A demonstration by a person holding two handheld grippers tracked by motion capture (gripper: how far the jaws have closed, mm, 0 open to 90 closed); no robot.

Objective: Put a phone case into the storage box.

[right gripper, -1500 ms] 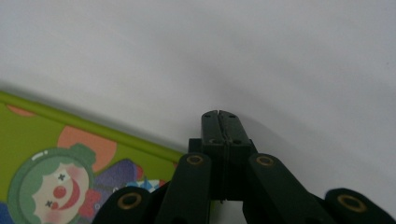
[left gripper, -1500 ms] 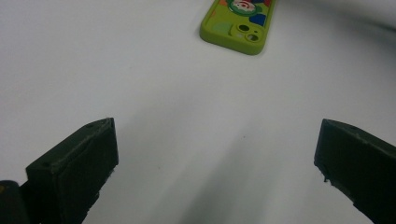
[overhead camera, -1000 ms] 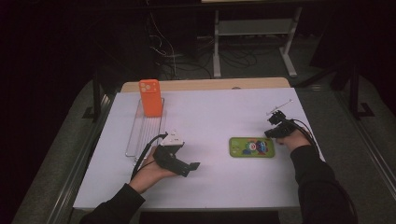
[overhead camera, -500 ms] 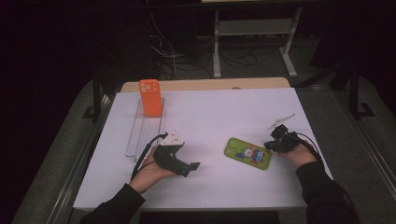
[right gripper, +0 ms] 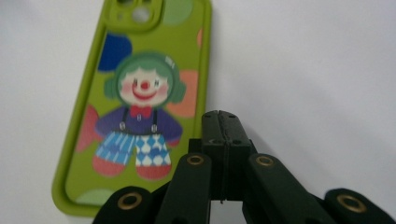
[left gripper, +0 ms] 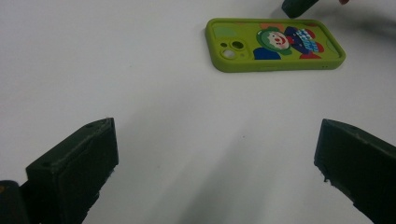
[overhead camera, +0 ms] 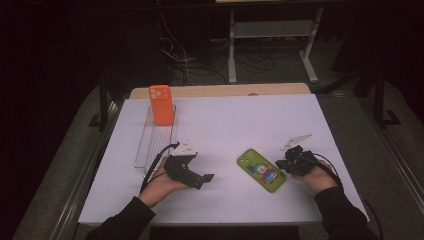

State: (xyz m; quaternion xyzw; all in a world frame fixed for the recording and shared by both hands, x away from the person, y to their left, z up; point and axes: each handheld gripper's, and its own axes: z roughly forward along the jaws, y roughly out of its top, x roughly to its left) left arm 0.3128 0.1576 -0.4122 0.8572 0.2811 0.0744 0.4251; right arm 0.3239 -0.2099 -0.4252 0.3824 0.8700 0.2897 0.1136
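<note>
From above, your right gripper (overhead camera: 282, 163) sits beside the green phone case (overhead camera: 261, 170); an orange case (overhead camera: 161, 104) stands in the clear rack (overhead camera: 150, 150). Your left gripper (left gripper: 215, 172) gapes wide, empty. Your right gripper's jaws meet, gripping nothing.

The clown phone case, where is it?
In the high view the green clown phone case lies flat on the white table, right of middle, just beside the right gripper.

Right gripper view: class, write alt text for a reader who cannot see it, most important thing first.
The right gripper, its two black jaws pressed together, points at the near right edge of a green phone case printed with a clown. The case lies flat, camera cutout at the far end, on a white table.
</note>
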